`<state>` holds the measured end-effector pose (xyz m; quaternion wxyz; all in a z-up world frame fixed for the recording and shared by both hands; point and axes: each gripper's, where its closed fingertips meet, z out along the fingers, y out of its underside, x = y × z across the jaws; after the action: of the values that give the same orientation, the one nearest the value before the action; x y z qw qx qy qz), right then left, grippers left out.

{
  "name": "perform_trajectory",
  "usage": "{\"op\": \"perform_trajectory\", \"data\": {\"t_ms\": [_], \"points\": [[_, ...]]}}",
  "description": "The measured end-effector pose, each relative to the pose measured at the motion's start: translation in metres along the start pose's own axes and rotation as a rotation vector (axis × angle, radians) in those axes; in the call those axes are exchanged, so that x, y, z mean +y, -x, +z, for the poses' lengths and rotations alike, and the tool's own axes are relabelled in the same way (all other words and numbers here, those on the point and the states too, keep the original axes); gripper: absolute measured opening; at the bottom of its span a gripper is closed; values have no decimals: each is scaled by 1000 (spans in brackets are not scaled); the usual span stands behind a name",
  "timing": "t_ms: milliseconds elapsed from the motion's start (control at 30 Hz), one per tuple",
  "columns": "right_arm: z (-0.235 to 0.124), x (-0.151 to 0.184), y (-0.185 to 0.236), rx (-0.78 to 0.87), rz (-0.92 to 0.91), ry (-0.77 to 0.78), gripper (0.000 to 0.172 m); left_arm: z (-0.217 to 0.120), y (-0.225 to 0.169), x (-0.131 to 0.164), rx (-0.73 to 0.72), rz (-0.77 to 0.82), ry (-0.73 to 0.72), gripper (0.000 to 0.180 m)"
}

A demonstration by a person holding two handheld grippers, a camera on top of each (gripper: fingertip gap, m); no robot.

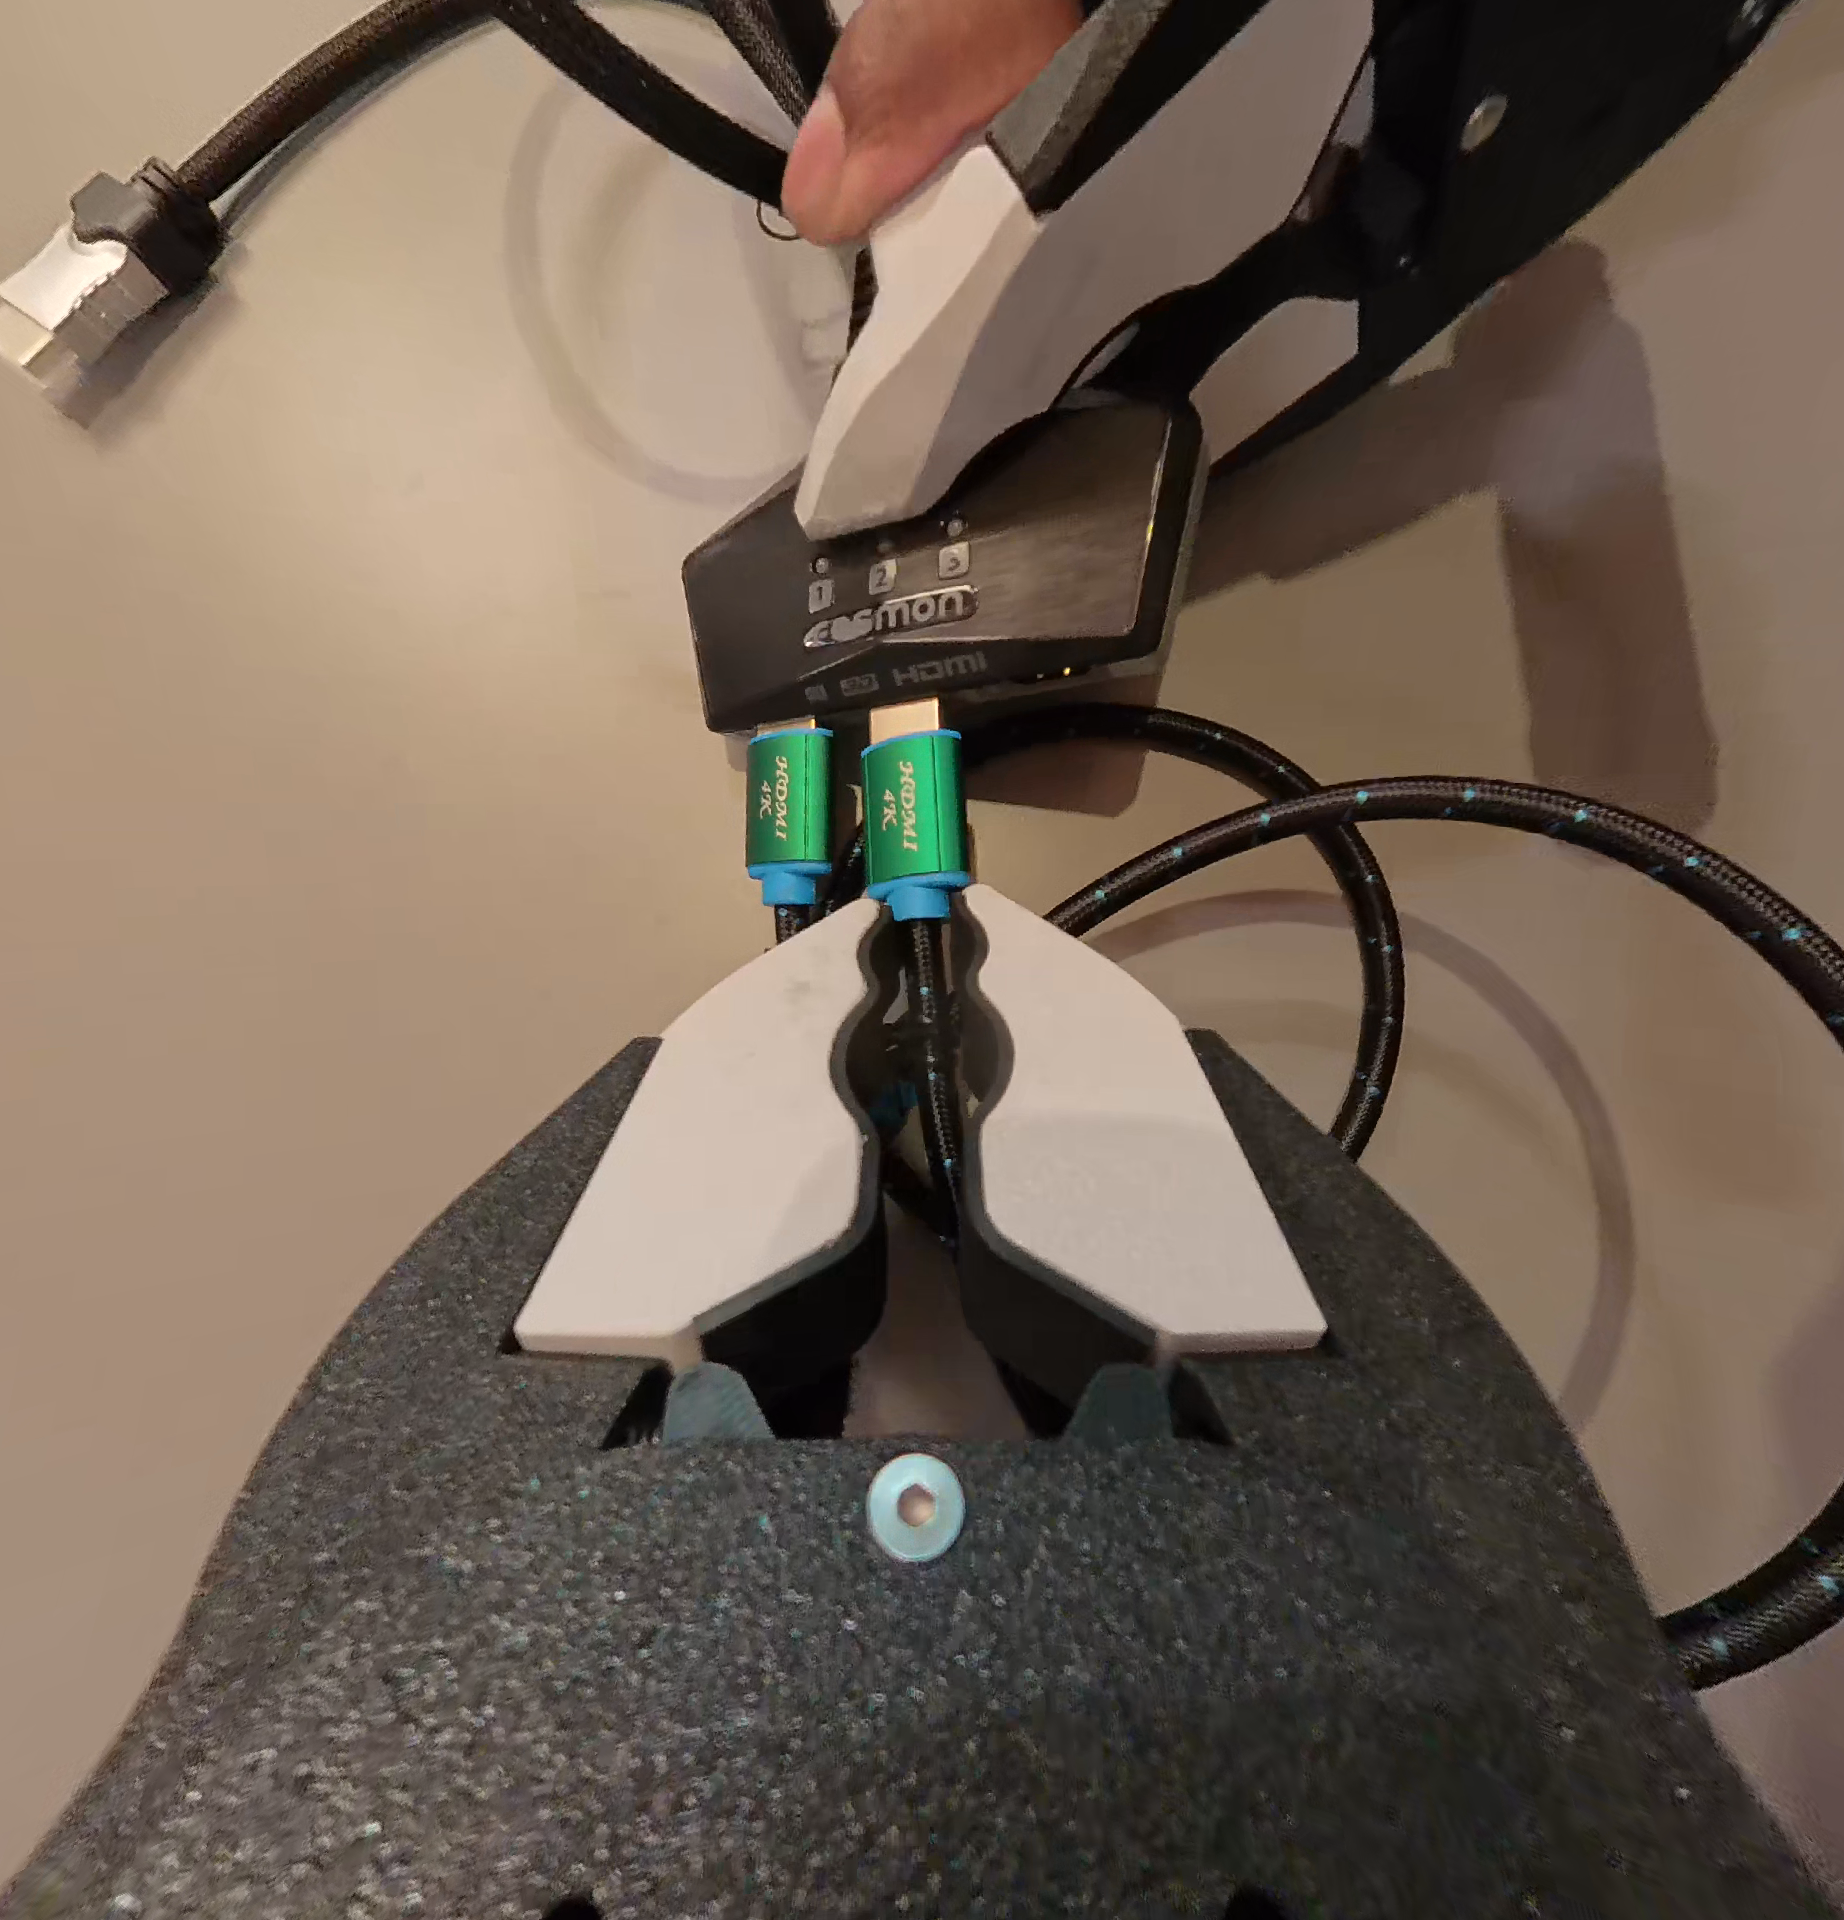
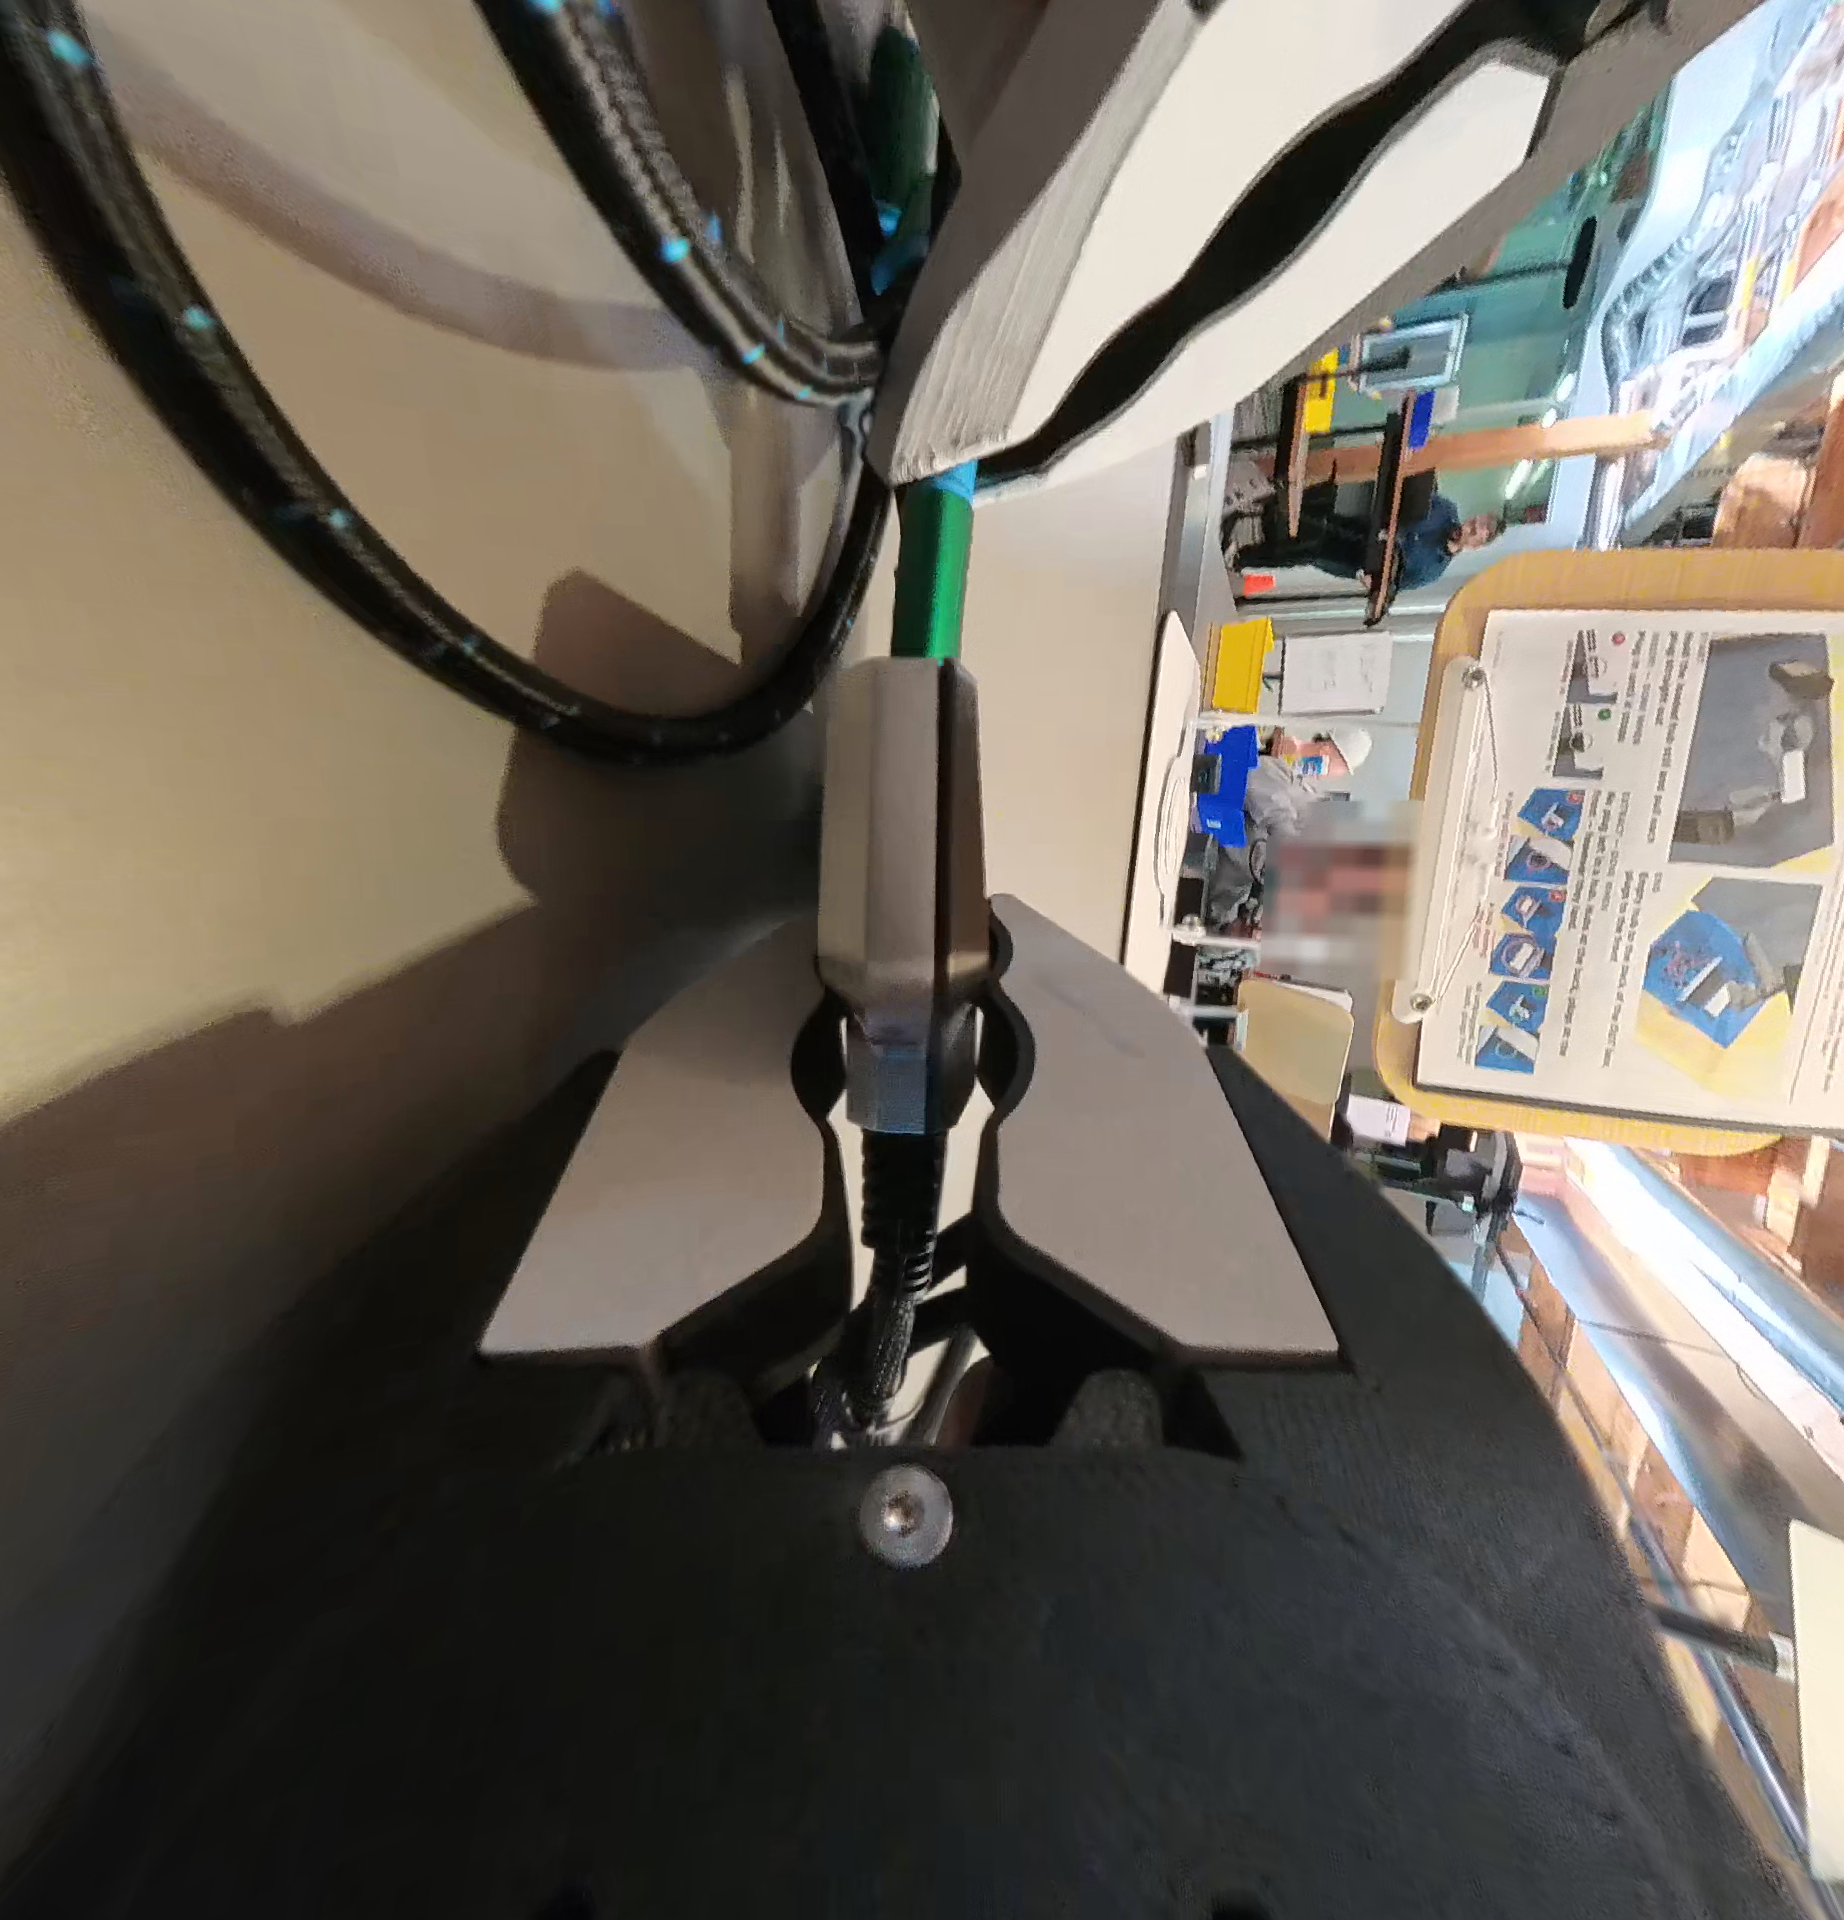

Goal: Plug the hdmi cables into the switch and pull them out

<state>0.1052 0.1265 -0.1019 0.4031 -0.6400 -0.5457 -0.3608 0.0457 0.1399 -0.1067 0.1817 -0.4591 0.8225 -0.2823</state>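
A beige tabletop carries everything here. Across it sprawl loops of black braided cable flecked with blue, curling off to the right and back under the grippers.

Near the middle sits a black switch box with numbered indicator lights on its brushed top. The right gripper reaches in from the far side and is clamped on the box's rear end, one pale finger lying flat over the top; a person's thumb shows beside that gripper's body. From the right wrist view the box appears edge-on, wedged tight between both fingers, with a ribbed black lead running back between them.

Two green plugs with blue collars meet the box's near edge. The left-hand plug is seated almost fully. The right-hand plug still shows a stretch of gold metal tip. The left gripper is closed on the blue collar and cable just behind that right-hand plug.

Far off at upper left lies a loose black cable end with a silvery plug.
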Motion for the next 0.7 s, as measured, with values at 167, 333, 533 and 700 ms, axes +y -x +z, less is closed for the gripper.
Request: {"op": "perform_trajectory", "data": {"t_ms": [167, 333, 533, 700], "points": [[0, -2, 1, 0, -3, -36, 21, 0, -1, 1, 1, 32, 0, 9], [3, -3, 0, 34, -6, -14, 23, 3, -3, -4, -9, 44, -18, 9], [3, 3, 2, 18, 17, 28, 24, 7, -6, -8, -45, 106, 1, 9], [-1, -5, 5, 13, -9, -55, 23, 7, -9, -6, -54, 216, 7, 9]]}}
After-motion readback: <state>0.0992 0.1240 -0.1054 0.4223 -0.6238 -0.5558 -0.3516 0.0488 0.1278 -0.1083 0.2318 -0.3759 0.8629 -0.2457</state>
